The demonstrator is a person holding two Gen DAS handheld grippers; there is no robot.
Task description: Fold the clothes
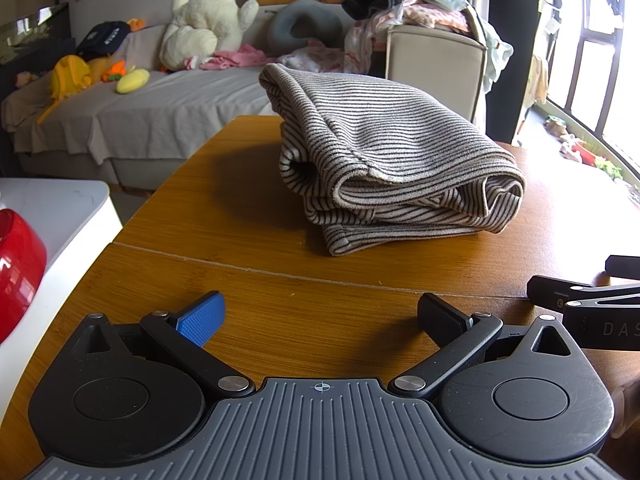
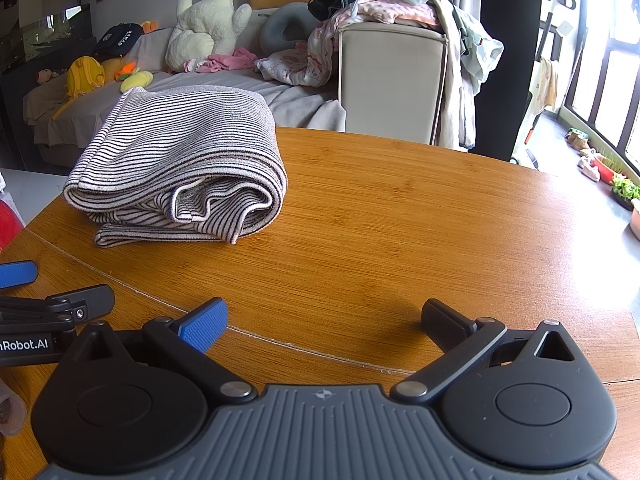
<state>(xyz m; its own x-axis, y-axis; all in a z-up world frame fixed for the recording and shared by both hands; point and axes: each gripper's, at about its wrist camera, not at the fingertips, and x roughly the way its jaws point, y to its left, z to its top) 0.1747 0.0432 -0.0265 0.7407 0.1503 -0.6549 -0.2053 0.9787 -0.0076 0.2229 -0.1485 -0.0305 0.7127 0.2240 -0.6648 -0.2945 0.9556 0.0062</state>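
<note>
Your striped garment (image 1: 384, 152) already lies folded in a thick bundle toward the far side of the worktop (image 2: 400, 240), both your left gripper (image 1: 320, 316) and right gripper (image 2: 324, 320) rest near you with fingers spread and empty, and the heap of clothes (image 2: 384, 4) beyond probably comes next.

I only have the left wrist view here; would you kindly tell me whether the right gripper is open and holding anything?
Observer: The right gripper is open, its fingers wide apart above the table, holding nothing.
Operator: Thank you. Is there anything on the table to the right of the striped garment?
Observer: No, in the right wrist view that stretch of wood is bare out to the rim.
Operator: And how does the garment's right side look?
Observer: It is a rounded fold; the loose edges show at the front.
</note>
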